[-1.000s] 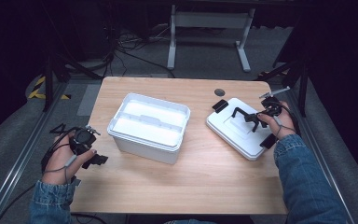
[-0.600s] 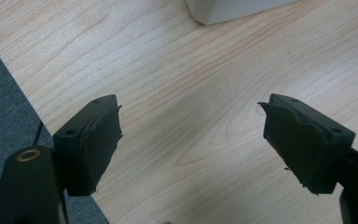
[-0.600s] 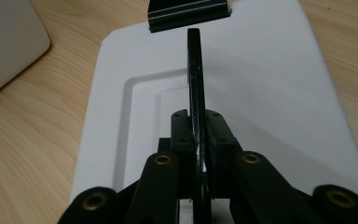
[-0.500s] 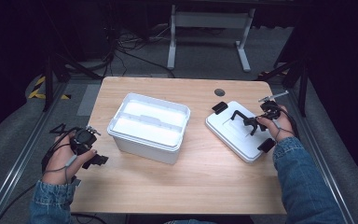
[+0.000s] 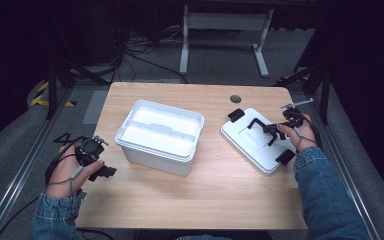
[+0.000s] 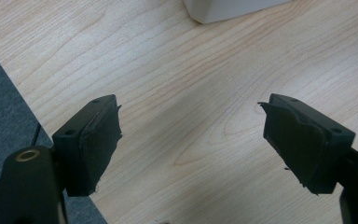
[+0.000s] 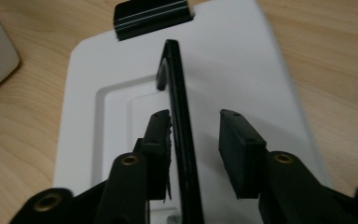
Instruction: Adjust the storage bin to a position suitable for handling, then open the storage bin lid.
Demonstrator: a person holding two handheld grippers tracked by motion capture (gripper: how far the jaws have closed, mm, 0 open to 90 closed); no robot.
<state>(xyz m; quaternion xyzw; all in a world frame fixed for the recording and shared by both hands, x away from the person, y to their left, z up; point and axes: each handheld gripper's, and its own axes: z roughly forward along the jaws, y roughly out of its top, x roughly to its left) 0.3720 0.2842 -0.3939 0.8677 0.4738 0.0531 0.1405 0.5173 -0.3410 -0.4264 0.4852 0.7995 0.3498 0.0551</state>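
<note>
An open white box (image 5: 159, 135) stands mid-table; its corner (image 6: 233, 9) shows at the top of the left gripper view. Its white lid (image 5: 252, 147) lies flat to the right, with a raised black handle (image 5: 259, 124) and black latches (image 5: 235, 114) at its ends. My right gripper (image 5: 277, 130) straddles that handle (image 7: 179, 93) over the lid (image 7: 242, 60). One pad (image 7: 161, 140) touches the handle and the other stands a small gap away, so it is open. Near the table's left edge my left gripper (image 5: 105, 172) hangs wide open over bare wood (image 6: 191, 135).
A dark round grommet (image 5: 235, 98) sits in the tabletop behind the lid. A white desk frame (image 5: 225, 22) and cables lie on the floor beyond the far edge. Bare wood stretches along the front of the table (image 5: 205, 200).
My right hand has shifted very slightly toward the near side over the lid. The left gripper, box and lid have stayed put.
</note>
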